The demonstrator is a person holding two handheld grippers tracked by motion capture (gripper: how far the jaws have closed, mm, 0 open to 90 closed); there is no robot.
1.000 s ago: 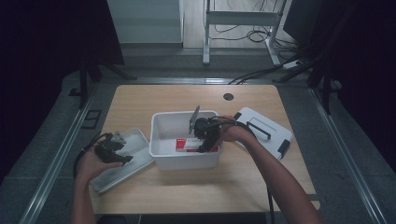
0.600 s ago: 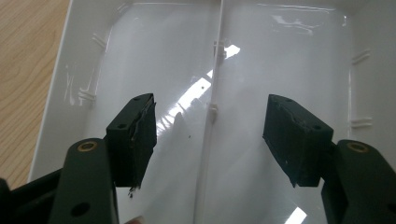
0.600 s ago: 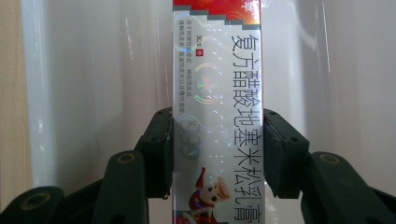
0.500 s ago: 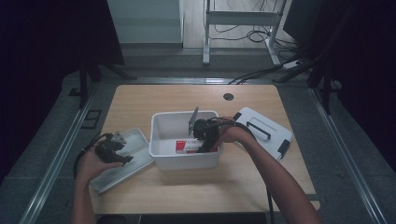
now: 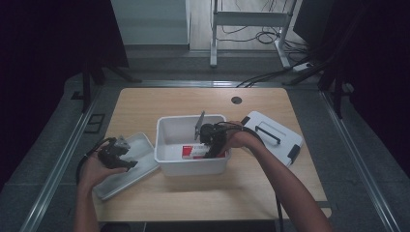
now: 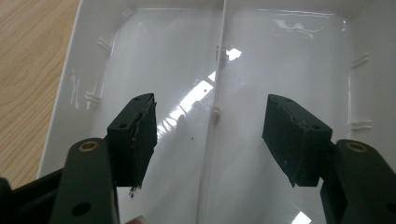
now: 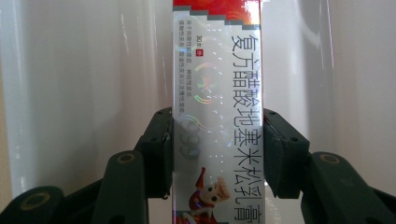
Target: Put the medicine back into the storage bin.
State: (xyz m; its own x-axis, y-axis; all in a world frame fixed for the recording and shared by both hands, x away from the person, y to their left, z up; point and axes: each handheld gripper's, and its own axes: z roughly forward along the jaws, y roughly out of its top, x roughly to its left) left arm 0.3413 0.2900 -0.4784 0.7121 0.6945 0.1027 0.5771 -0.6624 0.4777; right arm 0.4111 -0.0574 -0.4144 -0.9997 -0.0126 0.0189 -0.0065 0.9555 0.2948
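The ointment box was clamped across its narrow sides by the right claw, low inside the white bin, presumably for lifting out. The left claw was held wide and empty over the tray.

A slim carton lies flat on the floor of the open white bin in the middle of the counter, close to the bin's near wall and toward its right side. It is long and narrow, silvery-white with a glittery sheen, a red band at one end, dark printed characters running down its length, and a small cartoon figure at the other end. The right gripper's fingers press against both long sides of it. The bin itself is glossy, rectangular, lidless.
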